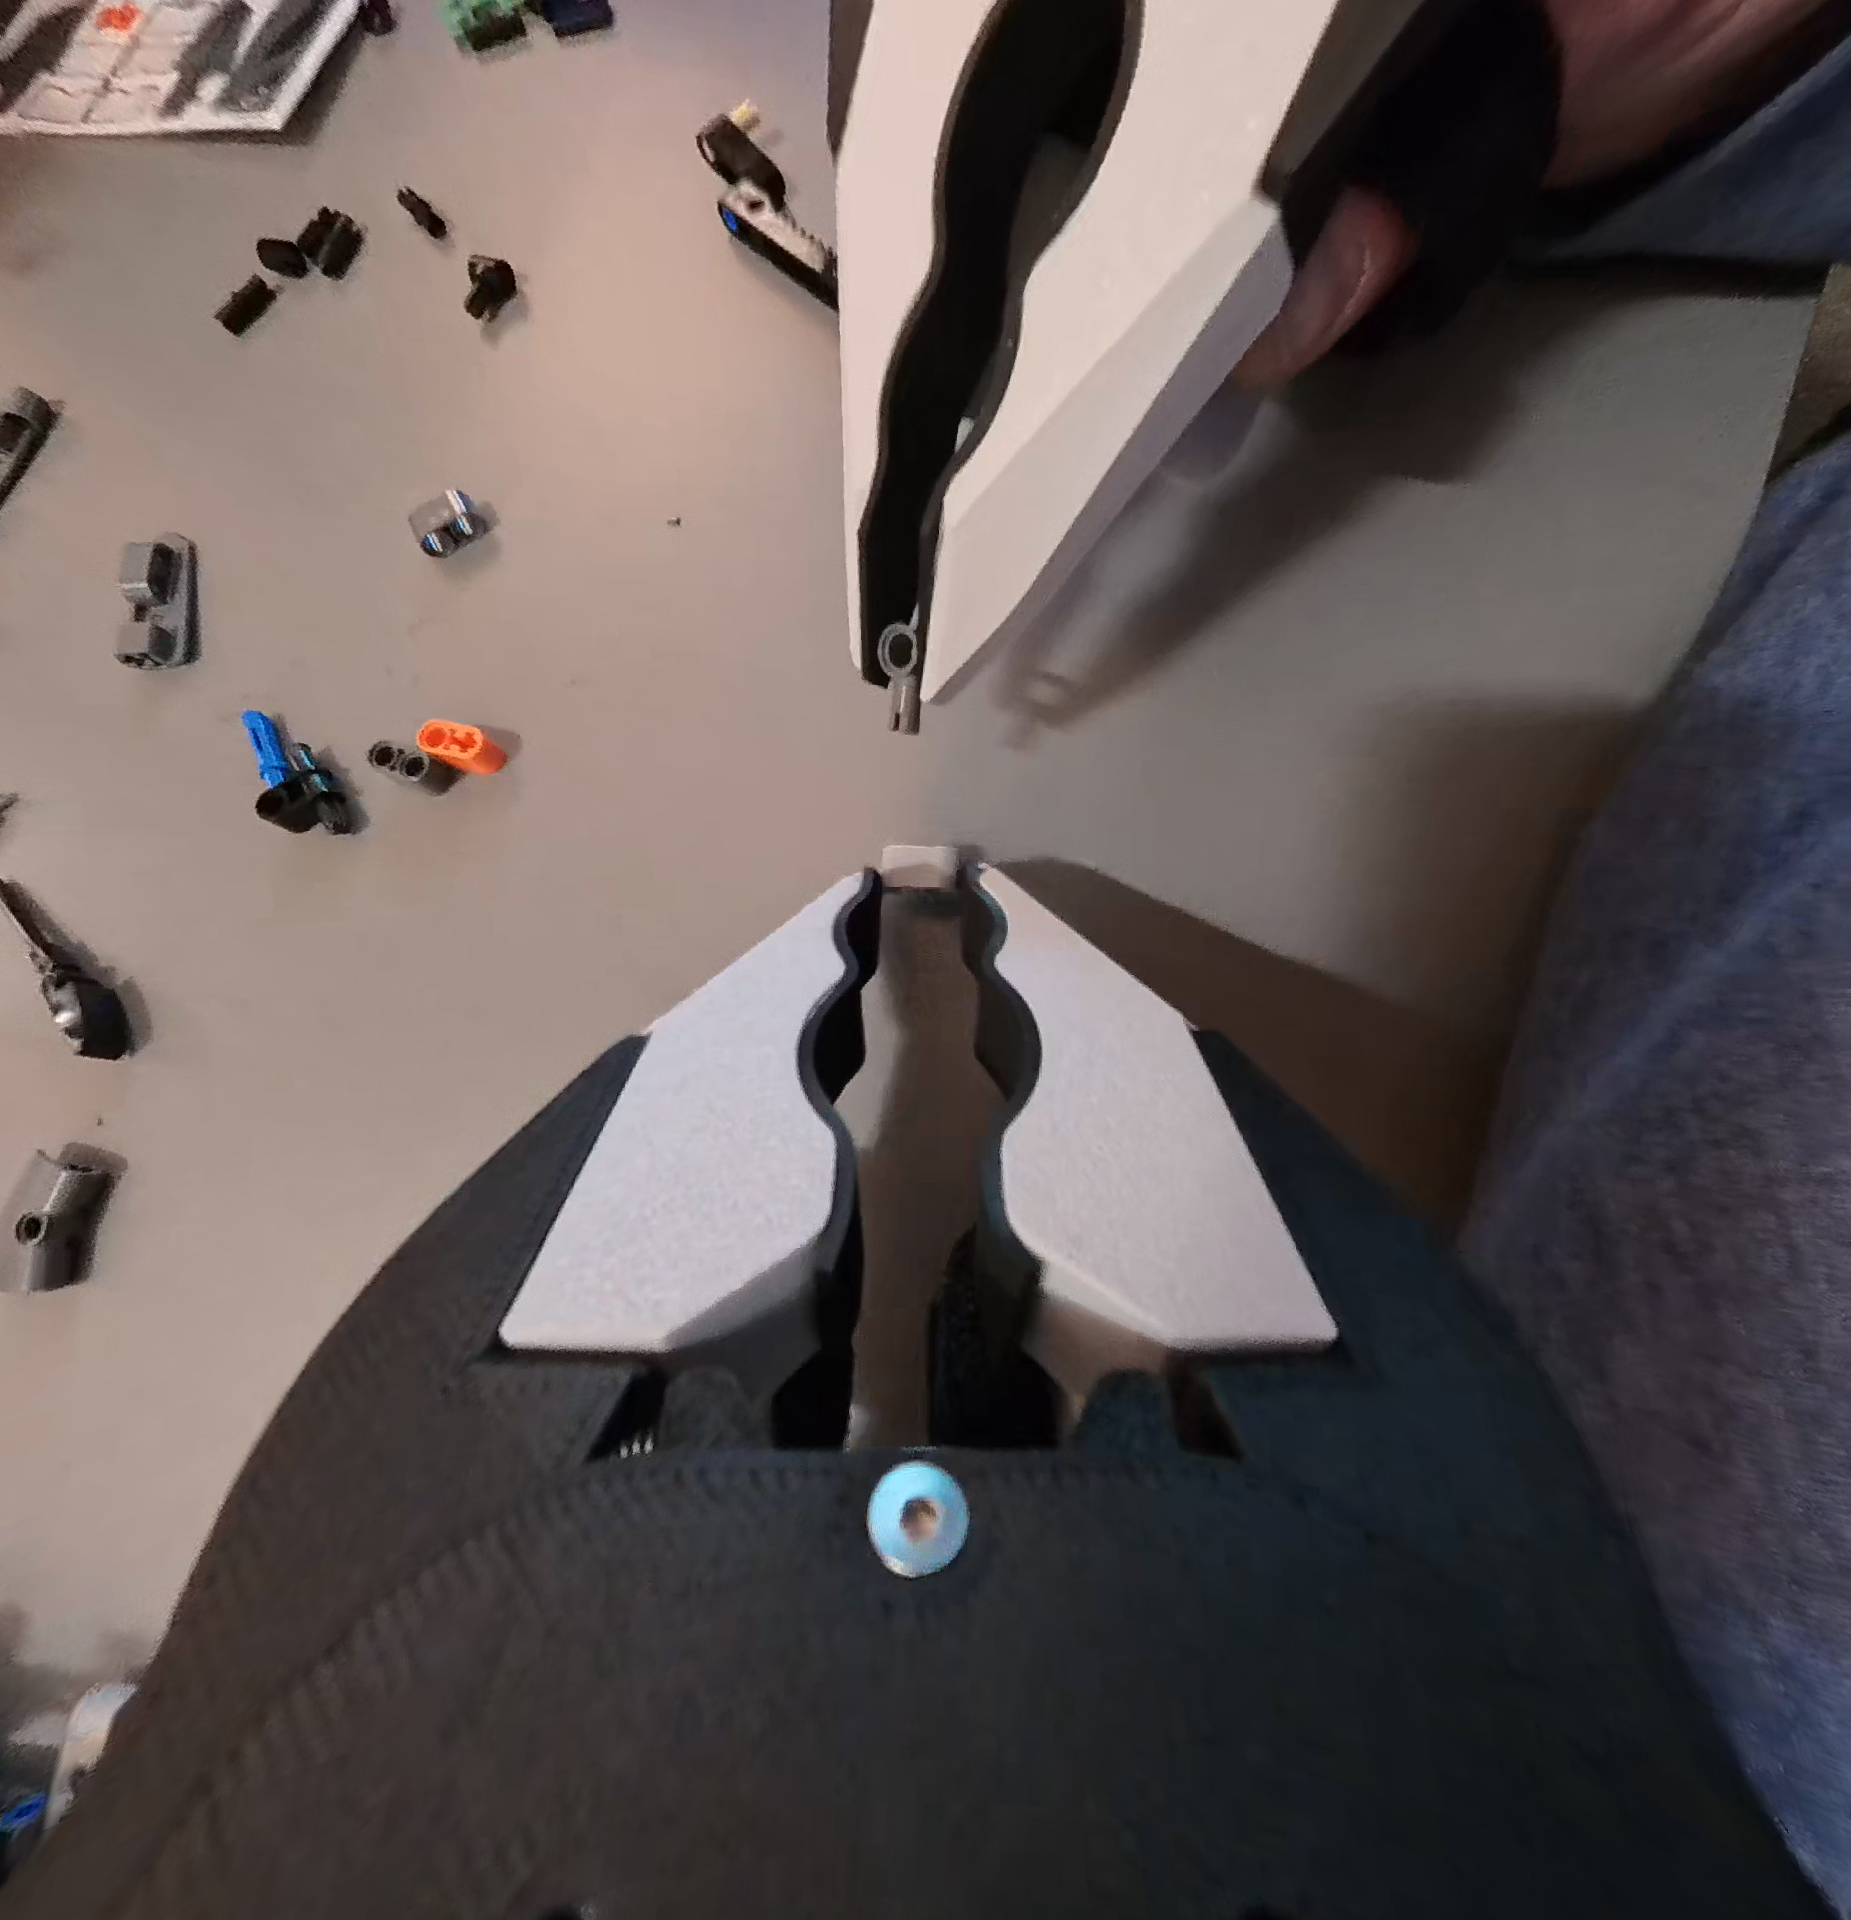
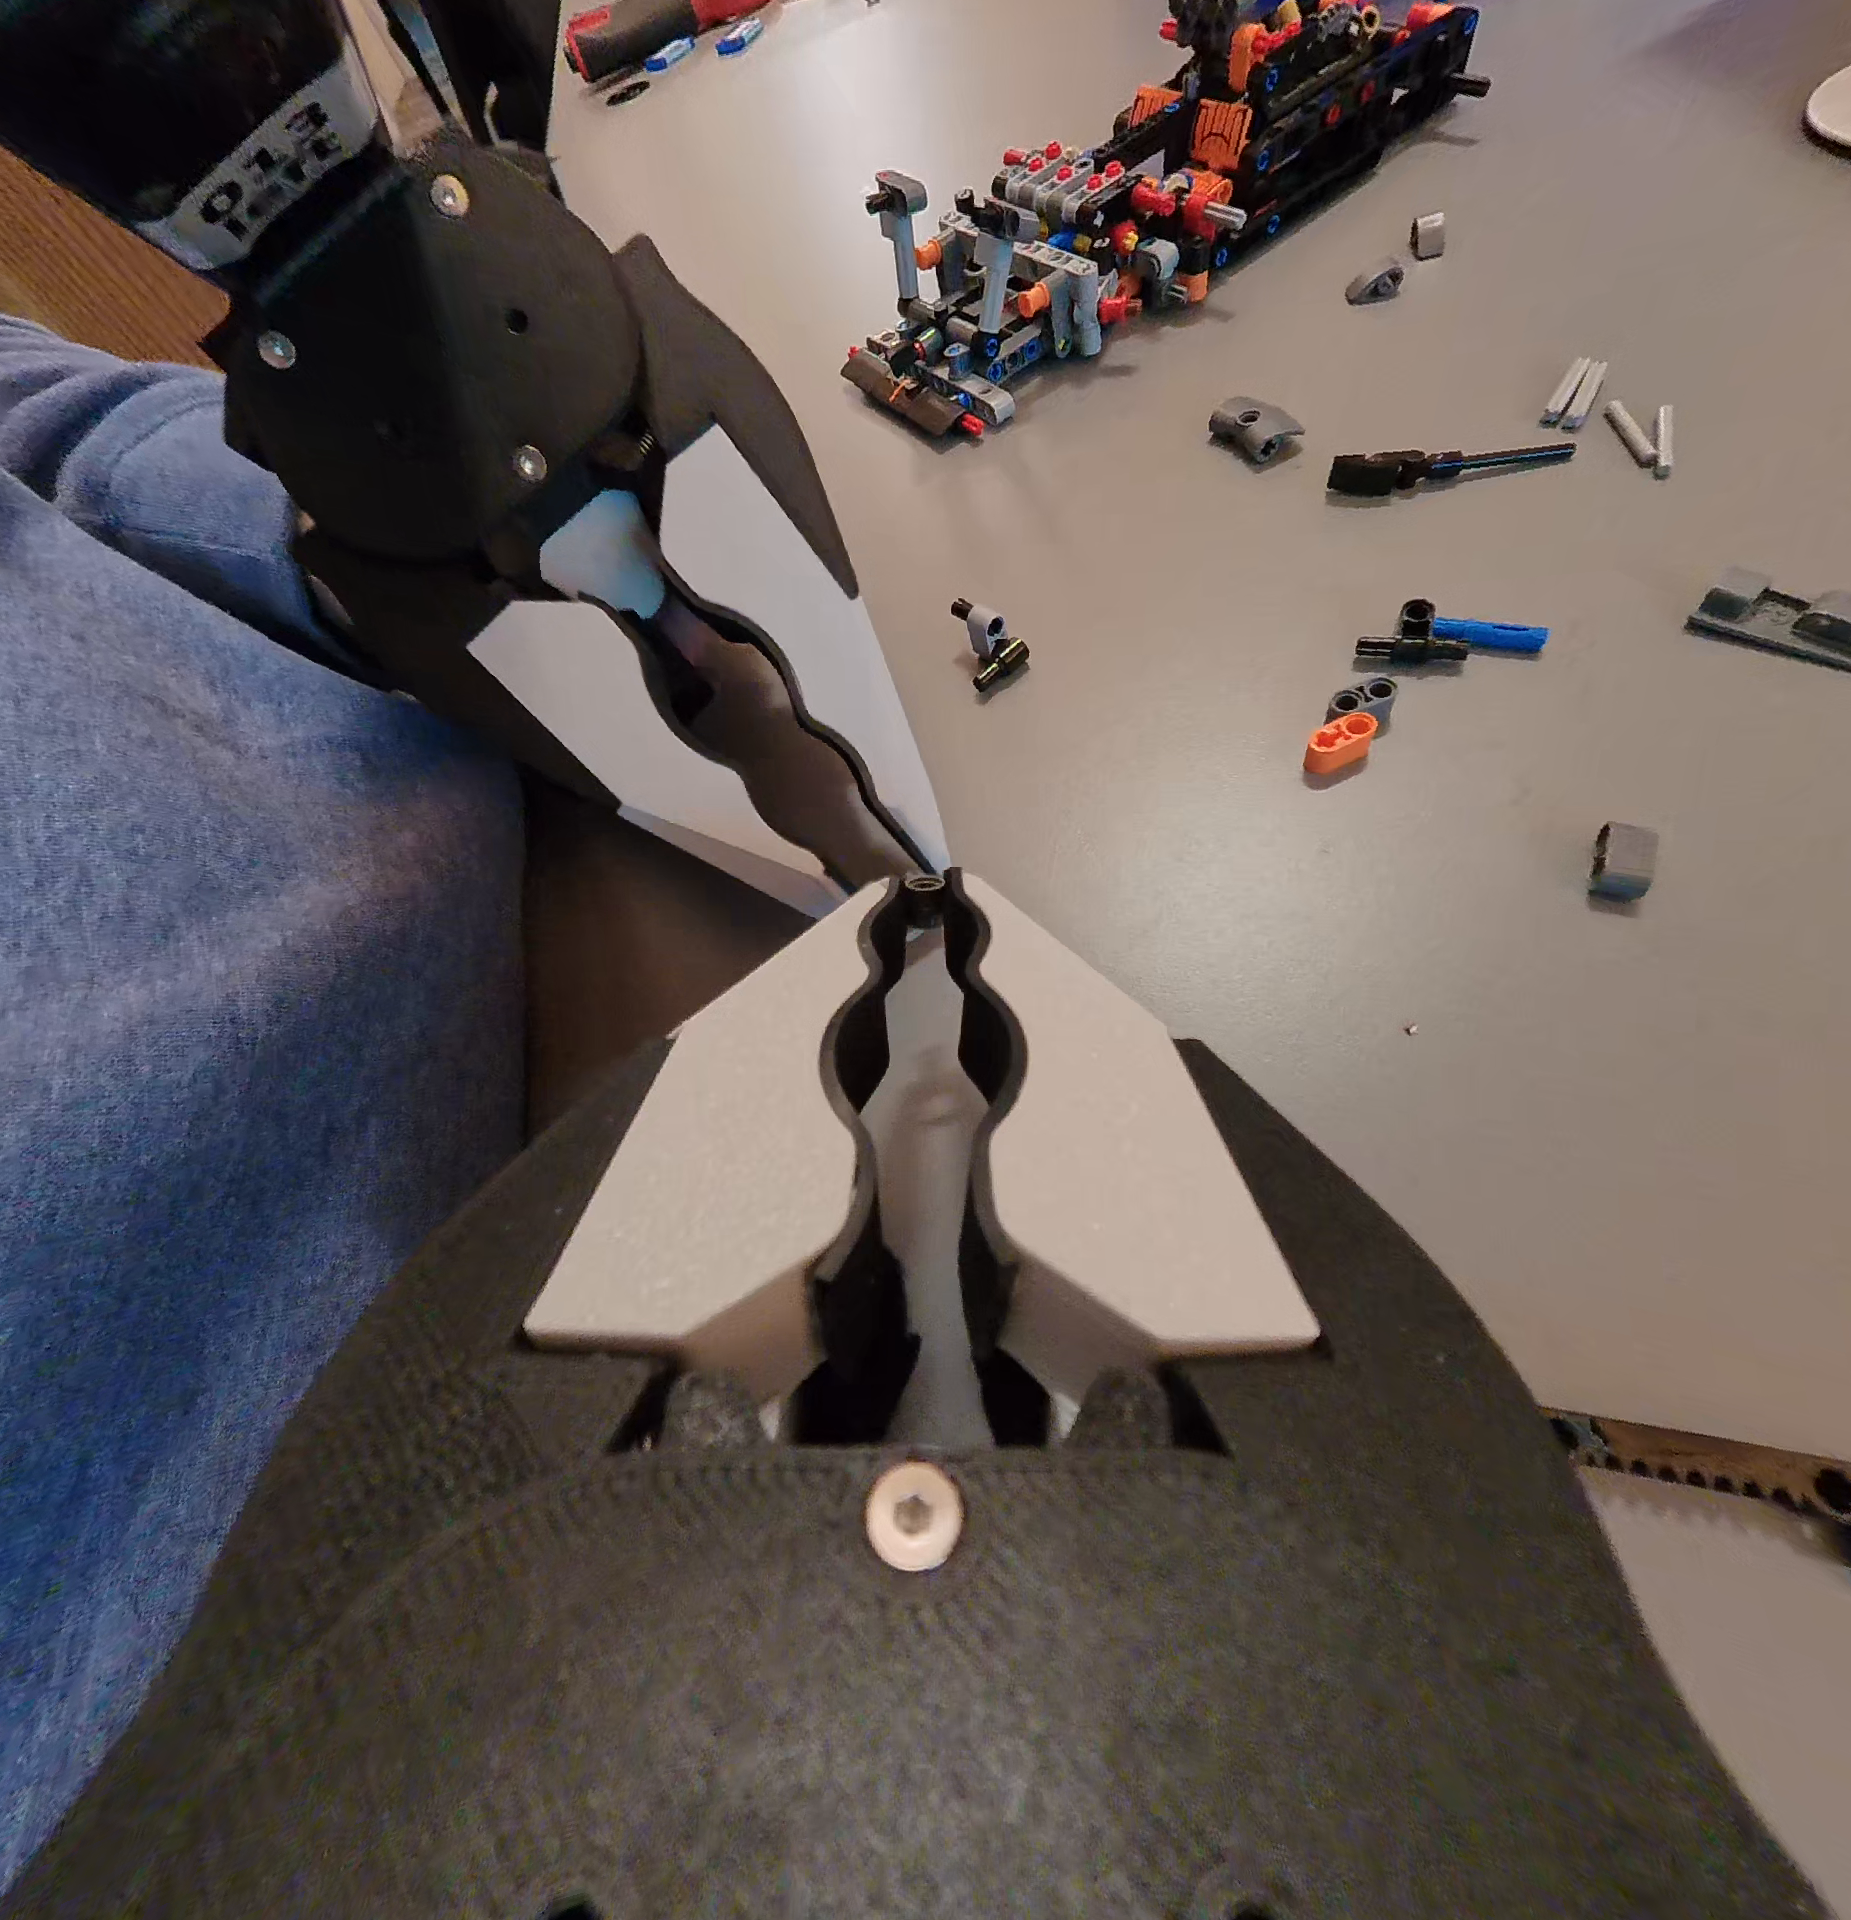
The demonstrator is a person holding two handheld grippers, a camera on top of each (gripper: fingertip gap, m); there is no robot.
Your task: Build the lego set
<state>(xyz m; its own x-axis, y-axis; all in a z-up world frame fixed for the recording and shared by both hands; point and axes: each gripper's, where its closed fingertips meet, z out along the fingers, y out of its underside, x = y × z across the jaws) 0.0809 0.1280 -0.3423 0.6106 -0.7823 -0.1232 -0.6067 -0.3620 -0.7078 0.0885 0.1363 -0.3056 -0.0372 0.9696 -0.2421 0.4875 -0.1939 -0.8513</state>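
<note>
Since both claws are pinching tiny bits w/ just the tips, slips look likely imo: left claw (image 1: 919,878) is closed on a pale grey piece (image 1: 917,864), right claw (image 2: 923,902) on a small black connector (image 2: 921,896). If they're mated off-axis, one pops out onto the surface (image 2: 1160,935). Half-built model (image 2: 1139,218) sits upper right of the right wrist view.

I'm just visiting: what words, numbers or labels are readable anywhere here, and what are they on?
White label on the black body of the left hand-held gripper: bold black characters, legible, but I don't quote writing.
Instruction booklet at the table's far edge: printed pictures only; any text is too small and blurred.
Lego model and loose parts: no writing visible.
</note>
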